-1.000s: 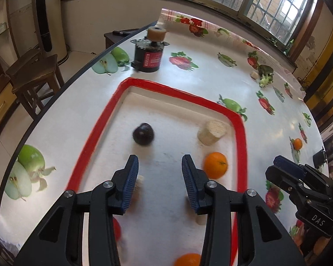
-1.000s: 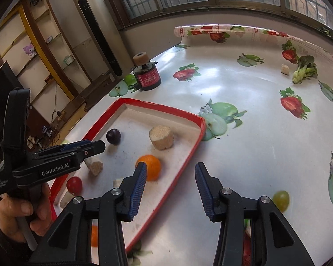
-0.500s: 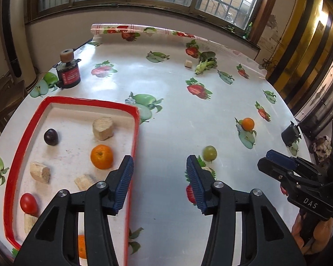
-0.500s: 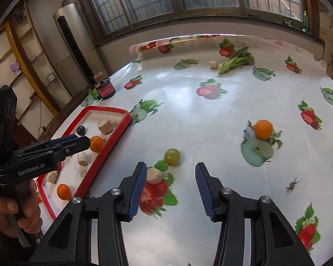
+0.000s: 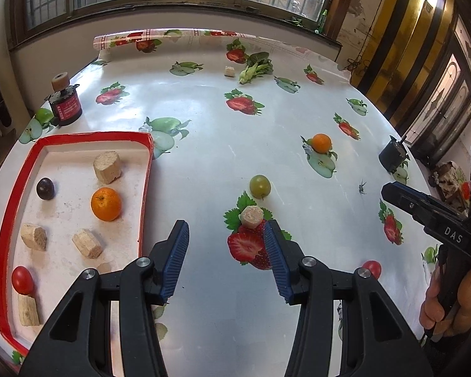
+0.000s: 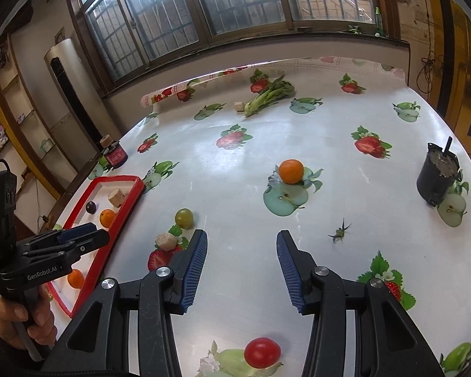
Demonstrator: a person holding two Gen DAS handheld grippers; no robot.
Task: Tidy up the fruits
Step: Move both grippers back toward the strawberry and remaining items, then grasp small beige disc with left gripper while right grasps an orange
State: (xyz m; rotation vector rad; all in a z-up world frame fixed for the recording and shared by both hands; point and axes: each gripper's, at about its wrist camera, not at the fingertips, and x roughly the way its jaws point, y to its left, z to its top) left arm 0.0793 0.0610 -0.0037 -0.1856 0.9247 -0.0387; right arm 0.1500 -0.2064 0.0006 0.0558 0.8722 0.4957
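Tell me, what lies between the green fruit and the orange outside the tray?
Only bare tablecloth with a printed apple lies between the green fruit and the orange, in the right wrist view.

"DAS" is printed in white on the black body of the right gripper [image 5: 402,196], at the right edge. "GenRobot.AI" stands on the left gripper [image 6: 78,235], near left. The red jar [image 5: 66,106] label is unreadable.

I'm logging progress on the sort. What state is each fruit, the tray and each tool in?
Left tool: open, empty.
Right tool: open, empty.
Red tray: holds fruit and cork pieces.
Green grape: loose on table.
Orange: loose on table.
Red tomato: loose on table.
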